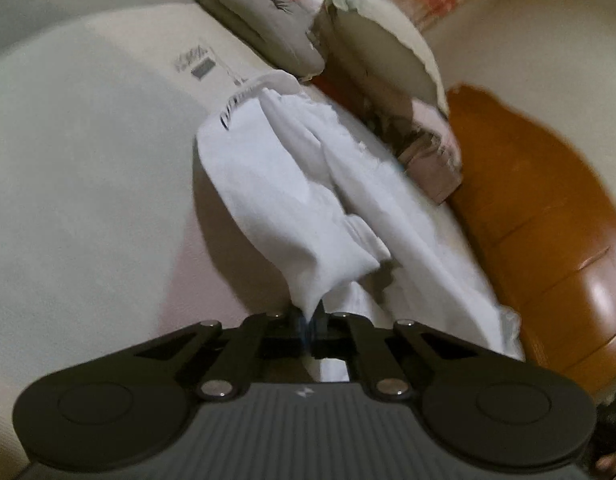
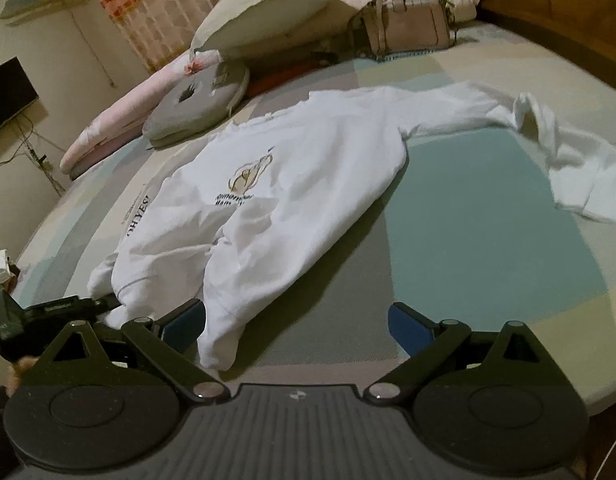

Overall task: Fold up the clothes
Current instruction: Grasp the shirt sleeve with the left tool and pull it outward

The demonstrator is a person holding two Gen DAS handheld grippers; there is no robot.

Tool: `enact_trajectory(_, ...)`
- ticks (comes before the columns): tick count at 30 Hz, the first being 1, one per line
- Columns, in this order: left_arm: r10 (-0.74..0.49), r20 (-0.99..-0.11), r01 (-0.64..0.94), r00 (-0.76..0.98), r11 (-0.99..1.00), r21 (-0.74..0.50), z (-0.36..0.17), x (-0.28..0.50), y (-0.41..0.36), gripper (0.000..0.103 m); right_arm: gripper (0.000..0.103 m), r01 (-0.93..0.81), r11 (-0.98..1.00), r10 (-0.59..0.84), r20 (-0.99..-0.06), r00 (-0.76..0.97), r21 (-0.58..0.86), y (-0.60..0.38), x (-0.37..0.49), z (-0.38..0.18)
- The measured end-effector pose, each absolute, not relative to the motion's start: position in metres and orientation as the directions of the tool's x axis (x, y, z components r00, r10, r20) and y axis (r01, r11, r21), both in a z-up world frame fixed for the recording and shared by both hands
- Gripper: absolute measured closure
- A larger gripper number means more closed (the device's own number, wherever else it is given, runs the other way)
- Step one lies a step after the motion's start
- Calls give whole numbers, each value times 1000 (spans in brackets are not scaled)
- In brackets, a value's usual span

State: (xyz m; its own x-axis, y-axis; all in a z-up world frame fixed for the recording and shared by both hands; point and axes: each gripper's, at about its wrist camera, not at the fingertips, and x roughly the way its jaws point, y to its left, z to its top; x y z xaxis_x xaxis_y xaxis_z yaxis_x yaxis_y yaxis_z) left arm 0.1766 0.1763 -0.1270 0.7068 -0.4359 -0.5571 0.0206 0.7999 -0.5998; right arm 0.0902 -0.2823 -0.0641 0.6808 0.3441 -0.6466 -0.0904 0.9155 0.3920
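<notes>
- The bed (image 2: pixel 488 240), covered in a sheet of pale green, grey and cream blocks, fills most of the right wrist view and appears as a pale blurred surface on the left of the left wrist view.
- The white sweatshirt (image 2: pixel 291 168) lies spread across the middle of the bed, printed front up, one sleeve stretching to the right edge of the frame and its hem reaching down to the lower centre; in the left wrist view it (image 1: pixel 291 200) rises in a bunched fold from the bottom centre.
- A cream pillow (image 2: pixel 263 12) leans at the upper centre, with a grey cushion (image 2: pixel 199 104) below it to the left and a beige handbag (image 2: pixel 408 28) to its right.
- The right gripper (image 2: pixel 295 328) stands wide open at the bottom; its left blue pad sits just beside the sweatshirt's hem, and nothing is clamped.
- The left gripper (image 1: pixel 310 320) is closed tight, pinching a point of the sweatshirt's fabric between its pads.
</notes>
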Motion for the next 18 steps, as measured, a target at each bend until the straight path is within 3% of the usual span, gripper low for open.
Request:
enact_trajectory(8,-153,-710,-54,687,964,-260,-82,190,233,100,3,-78,920,327,-645,691,384,-283,91,-59)
enact_trajectory(18,142,-747,-138,650,988,68,-47,227,294,100,3,-81,941,288,-650,703,329,-274,96,-49)
